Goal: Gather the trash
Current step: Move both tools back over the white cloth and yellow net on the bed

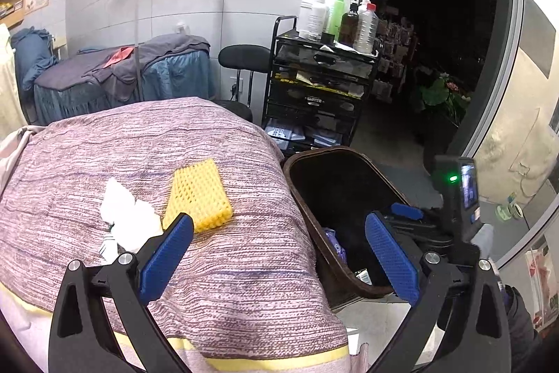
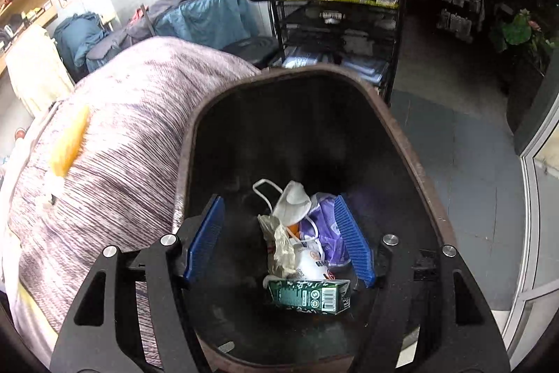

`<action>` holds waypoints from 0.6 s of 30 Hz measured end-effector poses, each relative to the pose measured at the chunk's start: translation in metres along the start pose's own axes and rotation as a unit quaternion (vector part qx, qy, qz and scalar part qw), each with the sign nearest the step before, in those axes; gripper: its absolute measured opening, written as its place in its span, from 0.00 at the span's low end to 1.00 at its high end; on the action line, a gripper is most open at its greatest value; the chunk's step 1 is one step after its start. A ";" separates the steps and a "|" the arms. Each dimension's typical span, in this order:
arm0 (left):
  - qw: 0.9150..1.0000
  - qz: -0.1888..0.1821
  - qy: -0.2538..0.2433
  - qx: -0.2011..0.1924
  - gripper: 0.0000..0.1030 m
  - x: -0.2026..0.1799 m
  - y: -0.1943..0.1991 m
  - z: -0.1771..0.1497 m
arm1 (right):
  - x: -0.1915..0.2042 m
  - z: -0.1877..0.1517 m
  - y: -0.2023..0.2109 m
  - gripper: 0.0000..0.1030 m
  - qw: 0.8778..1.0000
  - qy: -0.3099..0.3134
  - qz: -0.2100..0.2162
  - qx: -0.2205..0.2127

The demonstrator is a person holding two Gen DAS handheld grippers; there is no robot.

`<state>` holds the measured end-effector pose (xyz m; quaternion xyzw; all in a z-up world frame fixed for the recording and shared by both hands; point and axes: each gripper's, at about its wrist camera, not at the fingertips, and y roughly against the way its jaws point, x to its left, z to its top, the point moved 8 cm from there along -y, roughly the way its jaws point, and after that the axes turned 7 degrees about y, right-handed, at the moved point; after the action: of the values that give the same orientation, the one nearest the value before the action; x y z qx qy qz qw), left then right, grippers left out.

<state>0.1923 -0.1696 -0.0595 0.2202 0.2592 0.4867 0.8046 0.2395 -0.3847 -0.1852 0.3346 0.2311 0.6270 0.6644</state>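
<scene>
A yellow foam net [image 1: 198, 196] and crumpled white tissue [image 1: 125, 215] lie on the purple striped bed cover [image 1: 104, 149]. My left gripper [image 1: 279, 240] is open and empty, hovering over the bed's right edge just in front of them. A brown trash bin [image 1: 297, 170] stands beside the bed. My right gripper [image 2: 279, 233] is open and empty, over the bin's mouth [image 2: 223, 97]. Inside lie a white mask [image 2: 293, 198], a purple wrapper [image 2: 326, 222], a crumpled bag [image 2: 279, 247] and a green carton [image 2: 309, 294]. The right gripper also shows in the left wrist view [image 1: 407, 212].
A black mesh trolley [image 1: 314, 86] with bottles on top stands behind the bin, a black stool [image 1: 244, 58] beside it. Another bed with blue and grey covers [image 1: 122, 76] is at the back. A glass door [image 1: 524, 93] is on the right.
</scene>
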 end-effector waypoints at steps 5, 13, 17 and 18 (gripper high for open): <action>1.000 0.005 0.012 -0.008 0.94 0.012 0.010 -0.002 | 0.006 0.015 0.033 0.74 0.998 -0.005 0.003 -0.056; 0.999 0.029 0.021 -0.016 0.94 0.038 0.028 -0.009 | 0.044 0.039 0.073 0.84 0.992 0.016 0.042 -0.121; 0.998 0.047 0.030 -0.015 0.94 0.057 0.034 -0.015 | 0.070 0.045 0.081 0.87 0.988 0.031 0.072 -0.132; 0.998 0.052 0.033 -0.014 0.94 0.062 0.036 -0.017 | 0.077 0.046 0.081 0.89 0.987 0.034 0.079 -0.133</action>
<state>0.1820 -0.0966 -0.0632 0.2060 0.2666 0.5383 0.7725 0.2257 -0.3164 -0.0863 0.2392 0.1412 0.7137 0.6430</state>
